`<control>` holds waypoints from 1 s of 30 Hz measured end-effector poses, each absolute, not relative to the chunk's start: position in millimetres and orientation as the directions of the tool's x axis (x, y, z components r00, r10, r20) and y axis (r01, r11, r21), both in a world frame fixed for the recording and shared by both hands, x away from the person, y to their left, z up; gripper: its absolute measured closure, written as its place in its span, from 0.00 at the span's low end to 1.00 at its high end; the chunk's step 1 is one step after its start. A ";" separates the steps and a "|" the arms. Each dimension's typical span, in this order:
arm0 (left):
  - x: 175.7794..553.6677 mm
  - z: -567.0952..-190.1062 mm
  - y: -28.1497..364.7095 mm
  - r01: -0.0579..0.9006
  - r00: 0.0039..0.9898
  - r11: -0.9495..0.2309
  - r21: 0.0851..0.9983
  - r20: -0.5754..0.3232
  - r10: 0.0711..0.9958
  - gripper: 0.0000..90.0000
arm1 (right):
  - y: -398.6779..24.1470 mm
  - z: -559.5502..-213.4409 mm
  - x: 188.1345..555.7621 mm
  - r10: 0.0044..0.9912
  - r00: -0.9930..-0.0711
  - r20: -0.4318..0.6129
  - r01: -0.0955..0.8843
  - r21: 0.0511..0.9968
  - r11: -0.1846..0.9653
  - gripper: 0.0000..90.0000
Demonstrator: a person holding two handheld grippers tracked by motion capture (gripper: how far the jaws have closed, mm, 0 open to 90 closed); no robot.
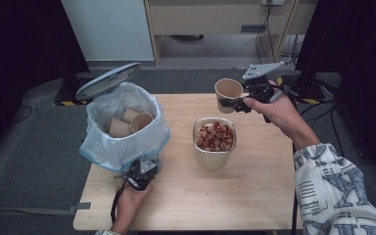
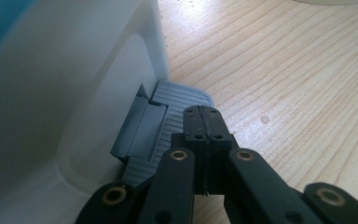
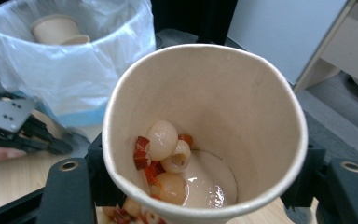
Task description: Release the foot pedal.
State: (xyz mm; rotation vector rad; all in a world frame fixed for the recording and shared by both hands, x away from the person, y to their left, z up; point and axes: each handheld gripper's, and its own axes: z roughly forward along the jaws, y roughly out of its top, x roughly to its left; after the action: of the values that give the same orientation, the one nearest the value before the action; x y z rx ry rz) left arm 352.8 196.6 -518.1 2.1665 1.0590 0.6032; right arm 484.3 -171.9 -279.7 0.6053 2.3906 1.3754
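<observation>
From above, my tabletop (image 1: 254, 196) is evenly lit and the room's corners fall off to near black. The high view is soft and a little grainy. Along my left tool (image 2: 204, 122), glare washes out the far wood. Over my right tool, the paper cup (image 3: 205, 116) is sharp and the background blurs.

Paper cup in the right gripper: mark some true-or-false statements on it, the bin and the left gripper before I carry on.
1. The paper cup is empty. False: a few food pieces lie at its bottom.
2. The right gripper is shut on the cup. True.
3. The bin lid is down. False: it stands open.
4. The left gripper is shut, its tips on the bin's pedal. True.
5. The metal bowl holds food. True.
</observation>
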 end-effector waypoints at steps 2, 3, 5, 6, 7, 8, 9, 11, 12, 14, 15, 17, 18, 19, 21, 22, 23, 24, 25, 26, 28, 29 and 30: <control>352.7 -518.1 196.5 0.518 0.569 -0.468 0.716 0.121 0.813 1.00 | -166.4 -278.6 484.5 0.499 -0.865 -0.056 0.200 0.873 0.445 0.36; 352.7 -518.1 196.5 0.518 0.569 -0.468 0.716 0.120 0.813 1.00 | -164.1 -278.2 484.5 0.498 -0.866 -0.051 0.202 0.874 0.442 0.36; 352.7 -518.1 196.4 0.518 0.569 -0.468 0.716 0.121 0.813 1.00 | -159.3 -277.3 484.3 0.498 -0.866 -0.041 0.210 0.875 0.437 0.36; 352.7 -518.1 196.5 0.518 0.569 -0.469 0.716 0.121 0.813 1.00 | -156.3 -276.6 484.3 0.500 -0.865 -0.036 0.214 0.875 0.433 0.36; 352.7 -518.1 196.5 0.518 0.569 -0.469 0.716 0.121 0.813 1.00 | -153.8 -275.9 484.4 0.499 -0.866 -0.030 0.216 0.877 0.429 0.36; 352.6 -518.1 196.4 0.518 0.569 -0.469 0.715 0.121 0.814 1.00 | -151.1 -275.3 484.3 0.496 -0.868 -0.027 0.217 0.878 0.427 0.36; 352.6 -518.1 196.3 0.518 0.569 -0.469 0.715 0.122 0.814 1.00 | -148.3 -274.7 484.2 0.494 -0.869 -0.024 0.218 0.878 0.425 0.36; 352.6 -518.1 196.4 0.518 0.569 -0.469 0.715 0.121 0.814 1.00 | -141.9 -273.8 483.8 0.490 -0.871 -0.021 0.219 0.878 0.426 0.36; 352.5 -518.1 196.2 0.518 0.568 -0.469 0.715 0.122 0.814 1.00 | -140.1 -273.7 483.7 0.490 -0.872 -0.021 0.218 0.878 0.426 0.36; 352.4 -518.0 196.2 0.519 0.569 -0.470 0.714 0.122 0.814 1.00 | -133.7 -272.9 483.1 0.484 -0.875 -0.021 0.216 0.878 0.427 0.36; 352.5 -518.0 196.2 0.519 0.568 -0.470 0.714 0.122 0.814 1.00 | -130.2 -272.4 482.8 0.479 -0.878 -0.014 0.217 0.879 0.424 0.36; 352.5 -518.0 196.1 0.519 0.568 -0.470 0.714 0.122 0.814 1.00 | -124.7 -271.5 482.3 0.473 -0.881 -0.010 0.216 0.881 0.422 0.36; 352.5 -518.0 196.2 0.519 0.568 -0.470 0.714 0.122 0.814 1.00 | -122.1 -271.1 482.2 0.471 -0.882 -0.007 0.216 0.882 0.418 0.36; 352.5 -518.0 196.2 0.519 0.568 -0.470 0.714 0.122 0.814 1.00 | -119.7 -270.5 482.1 0.467 -0.884 -0.009 0.214 0.881 0.421 0.36; 352.5 -518.1 196.3 0.519 0.568 -0.469 0.715 0.122 0.814 1.00 | -114.6 -269.4 481.7 0.462 -0.887 -0.004 0.214 0.883 0.417 0.36; 352.3 -518.3 195.9 0.517 0.567 -0.469 0.716 0.124 0.814 1.00 | -112.8 -268.9 481.7 0.460 -0.888 -0.003 0.213 0.884 0.417 0.36; 352.3 -518.3 195.7 0.518 0.566 -0.468 0.716 0.123 0.815 1.00 | -109.6 -268.2 481.6 0.457 -0.890 -0.003 0.212 0.883 0.418 0.36; 352.3 -518.2 195.7 0.518 0.566 -0.468 0.716 0.123 0.815 1.00 | -107.3 -267.8 481.2 0.457 -0.889 0.000 0.214 0.884 0.417 0.36; 352.3 -518.3 195.6 0.518 0.566 -0.468 0.716 0.124 0.815 1.00 | -103.6 -267.2 480.9 0.454 -0.891 -0.003 0.210 0.883 0.420 0.36; 352.2 -518.3 195.6 0.517 0.567 -0.470 0.716 0.125 0.814 1.00 | -101.4 -266.8 480.5 0.452 -0.892 -0.002 0.212 0.882 0.421 0.36; 352.2 -518.3 195.6 0.517 0.567 -0.469 0.716 0.124 0.814 1.00 | -95.6 -265.6 479.8 0.449 -0.894 0.002 0.212 0.884 0.418 0.36; 352.2 -518.3 195.6 0.516 0.567 -0.470 0.716 0.126 0.814 1.00 | -92.4 -264.9 479.6 0.445 -0.896 0.004 0.211 0.884 0.417 0.36; 352.3 -518.3 195.6 0.516 0.567 -0.470 0.716 0.126 0.814 1.00 | -90.3 -264.4 479.2 0.445 -0.895 0.005 0.212 0.884 0.417 0.36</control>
State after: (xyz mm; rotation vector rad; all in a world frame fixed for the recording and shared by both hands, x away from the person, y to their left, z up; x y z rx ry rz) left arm 352.3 195.6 -518.3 2.1692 1.0590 0.6107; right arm 479.2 -90.3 -264.4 0.5773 2.4421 1.4717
